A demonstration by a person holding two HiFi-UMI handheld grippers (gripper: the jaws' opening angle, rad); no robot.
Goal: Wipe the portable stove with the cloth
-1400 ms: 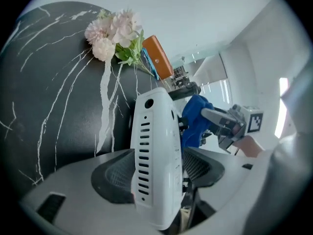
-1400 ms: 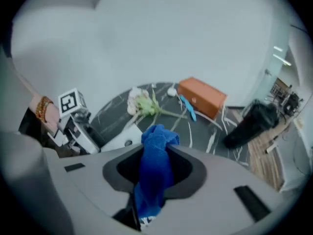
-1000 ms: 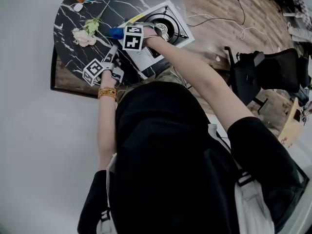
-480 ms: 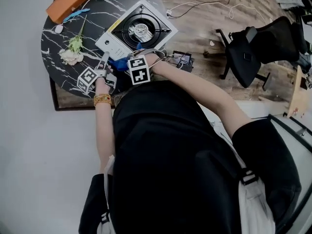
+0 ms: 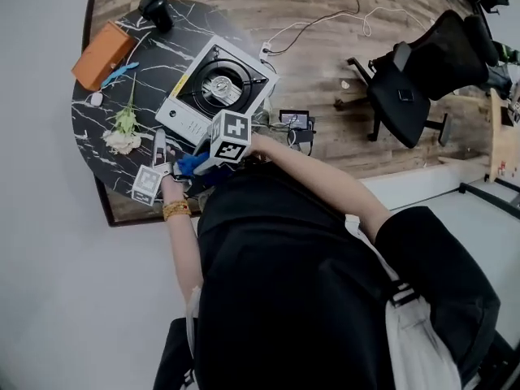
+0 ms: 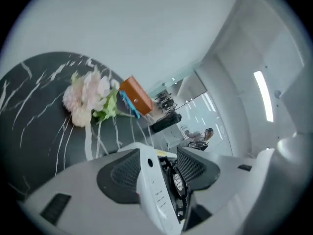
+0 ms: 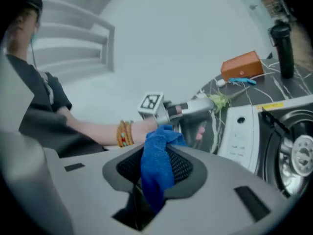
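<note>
While the person leans over the round black marble table [image 5: 175,35], the portable stove [image 5: 215,88] stands on it near the person's edge, with its white front panel turned toward the person. Just before that front panel, and apart from the stove, the right gripper [image 7: 155,173] has its jaws pressed together on the blue cloth [image 7: 157,155]. The cloth is bunched between the pads and one end hangs down behind them, so it is in the air beside the stove and not on the stove top.

At the stove's left front corner is the left gripper [image 6: 158,171]. Its jaws stand fairly wide and have just been closing a little. In its own view the white corner of the stove appears in the gap between the two pads. I cannot say surely if the corner is really inside the gap or only behind it. The pads do not seem to press on it.

To the left of the stove lies a pale flower [image 5: 122,136] with a green stem. Beyond the flower, farther from the stove, are an orange case [image 5: 101,55] and a small light blue thing [image 5: 126,73] beside it. Behind the stove's far left corner stands a black bottle-like object [image 5: 154,8]. To the right of the stove, off the table, a black office chair [image 5: 414,80] stands on the wooden floor.
</note>
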